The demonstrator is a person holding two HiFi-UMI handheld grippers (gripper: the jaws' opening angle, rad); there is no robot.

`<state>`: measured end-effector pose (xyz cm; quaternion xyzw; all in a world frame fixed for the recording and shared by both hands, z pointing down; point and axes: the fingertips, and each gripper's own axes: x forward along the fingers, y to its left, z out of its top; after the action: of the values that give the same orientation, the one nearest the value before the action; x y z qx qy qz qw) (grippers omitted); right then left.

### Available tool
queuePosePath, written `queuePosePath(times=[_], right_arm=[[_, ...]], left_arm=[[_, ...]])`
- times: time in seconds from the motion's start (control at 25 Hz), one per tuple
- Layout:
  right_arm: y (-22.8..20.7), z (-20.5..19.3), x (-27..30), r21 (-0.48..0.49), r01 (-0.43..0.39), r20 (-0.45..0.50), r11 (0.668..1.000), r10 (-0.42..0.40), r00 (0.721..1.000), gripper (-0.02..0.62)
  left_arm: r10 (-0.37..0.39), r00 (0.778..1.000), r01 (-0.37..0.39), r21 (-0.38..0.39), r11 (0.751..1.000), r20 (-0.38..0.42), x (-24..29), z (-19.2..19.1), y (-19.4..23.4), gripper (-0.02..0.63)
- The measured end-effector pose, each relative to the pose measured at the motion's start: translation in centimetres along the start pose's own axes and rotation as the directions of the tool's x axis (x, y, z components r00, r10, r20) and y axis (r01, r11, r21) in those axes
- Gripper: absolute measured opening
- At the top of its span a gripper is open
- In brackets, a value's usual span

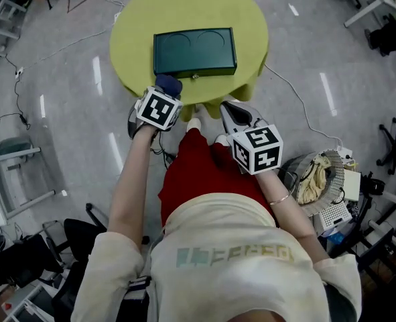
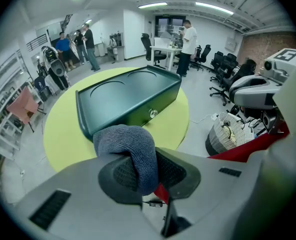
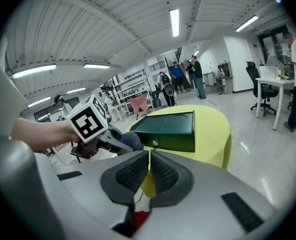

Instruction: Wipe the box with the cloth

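Tabletop [image 1: 136, 40] — closed box [image 1: 194, 51]; left gripper [image 2: 148, 173] clamps cloth [image 2: 126, 143].

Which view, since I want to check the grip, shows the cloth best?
The left gripper view: the cloth fills its centre, pinched between the left gripper's jaws. The head view shows only a small blue bunch at that gripper's tip, just short of the box. The right gripper view shows a sliver of it from the side.
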<state>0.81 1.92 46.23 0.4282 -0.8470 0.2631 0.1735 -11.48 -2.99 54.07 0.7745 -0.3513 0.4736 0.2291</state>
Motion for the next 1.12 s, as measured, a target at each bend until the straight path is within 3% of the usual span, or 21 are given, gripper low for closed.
queuePosePath(times=[0.28,0.56,0.84,1.12], right_arm=[[-2.4,-0.5,-1.7,0.046,0.058,0.017,0.997,-0.058,0.998,0.038],[-4.3,-0.6,-2.6,0.088,0.099,0.034,0.991,-0.102,0.994,0.038],[-5.9,-0.7,-3.2,0.122,0.135,0.038,0.983,-0.14,0.989,0.038],[-7.2,-0.4,-3.2,0.139,0.16,0.039,0.977,-0.167,0.985,0.038]], left_arm=[[-0.015,0.999,0.019,0.088,0.996,-0.045,1.1,2.5,-2.1,0.078],[-0.088,0.996,0.087,0.158,0.984,-0.001,2.6,5.7,-5.1,0.078],[-0.093,0.994,0.104,0.194,0.976,-0.063,3.1,6.8,-6.5,0.078],[-0.17,0.985,0.169,0.238,0.956,-0.017,4.4,9.6,-8.9,0.078]])
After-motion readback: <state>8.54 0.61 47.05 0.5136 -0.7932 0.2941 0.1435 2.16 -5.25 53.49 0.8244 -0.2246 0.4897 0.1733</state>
